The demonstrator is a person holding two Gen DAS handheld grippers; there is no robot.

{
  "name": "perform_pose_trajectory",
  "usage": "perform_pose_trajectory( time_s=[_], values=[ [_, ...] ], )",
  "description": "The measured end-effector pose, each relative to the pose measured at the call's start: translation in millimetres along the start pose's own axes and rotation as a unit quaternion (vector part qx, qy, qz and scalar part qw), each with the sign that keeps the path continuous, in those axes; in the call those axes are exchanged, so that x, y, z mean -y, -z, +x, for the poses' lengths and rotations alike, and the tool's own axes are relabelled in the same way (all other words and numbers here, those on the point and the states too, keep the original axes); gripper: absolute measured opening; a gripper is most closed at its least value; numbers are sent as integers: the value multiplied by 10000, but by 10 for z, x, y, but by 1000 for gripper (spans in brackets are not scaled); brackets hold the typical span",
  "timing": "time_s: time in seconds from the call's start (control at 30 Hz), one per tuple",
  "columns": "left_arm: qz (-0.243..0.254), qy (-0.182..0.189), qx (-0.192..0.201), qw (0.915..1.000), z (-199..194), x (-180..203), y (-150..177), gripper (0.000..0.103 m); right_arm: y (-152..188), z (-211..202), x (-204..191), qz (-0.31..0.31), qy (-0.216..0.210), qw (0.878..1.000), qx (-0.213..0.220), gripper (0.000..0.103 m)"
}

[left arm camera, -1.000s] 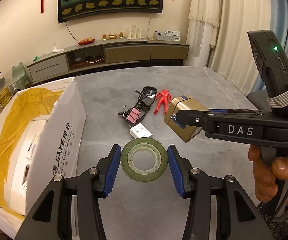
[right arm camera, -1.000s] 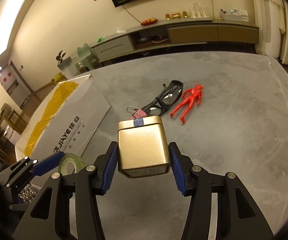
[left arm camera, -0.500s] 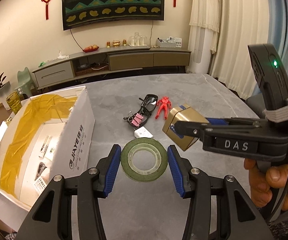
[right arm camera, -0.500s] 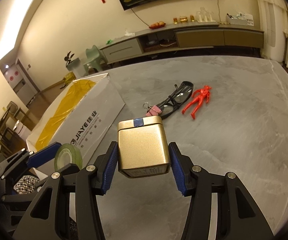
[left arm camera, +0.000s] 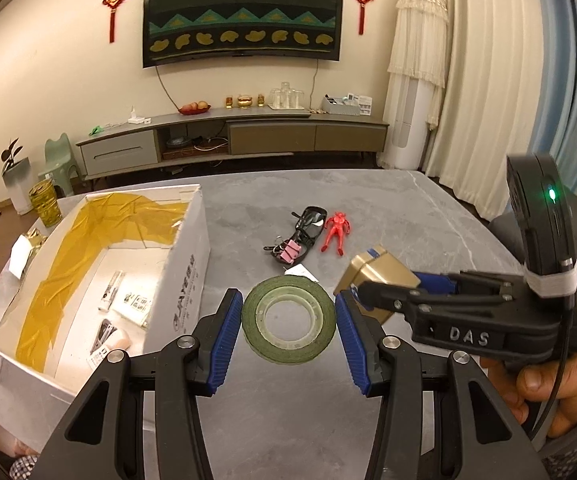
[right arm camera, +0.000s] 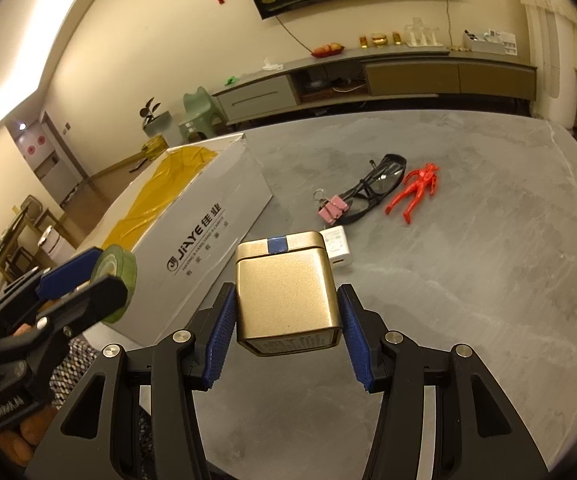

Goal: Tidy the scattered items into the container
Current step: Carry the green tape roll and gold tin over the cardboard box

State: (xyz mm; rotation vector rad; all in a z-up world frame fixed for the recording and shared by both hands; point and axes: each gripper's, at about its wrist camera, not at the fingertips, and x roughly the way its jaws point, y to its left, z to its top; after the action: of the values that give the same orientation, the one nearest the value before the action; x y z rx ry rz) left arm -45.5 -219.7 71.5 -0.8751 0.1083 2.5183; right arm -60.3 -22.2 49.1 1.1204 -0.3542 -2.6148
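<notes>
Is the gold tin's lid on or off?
On. The tin, held in the right gripper, has its lid seated, with blue tape across the seam.

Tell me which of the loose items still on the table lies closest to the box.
The pink binder clip, resting against the black glasses. The white adapter and red figurine lie farther from the cardboard box.

Matt grey stone-look table [right arm camera: 468, 280]. Brushed gold metal tin [right arm camera: 286, 292], lower centre. White cardboard box [left arm camera: 186, 276] lined with glossy yellow tape, left.
</notes>
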Motion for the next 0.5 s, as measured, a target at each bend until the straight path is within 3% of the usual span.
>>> perform_pose_trajectory(
  time_s=[0.5],
  values=[
    [-637,244,183,9975,-183,-359,47,49,153,-150,-395,-93,-232,9996,88,54]
  ],
)
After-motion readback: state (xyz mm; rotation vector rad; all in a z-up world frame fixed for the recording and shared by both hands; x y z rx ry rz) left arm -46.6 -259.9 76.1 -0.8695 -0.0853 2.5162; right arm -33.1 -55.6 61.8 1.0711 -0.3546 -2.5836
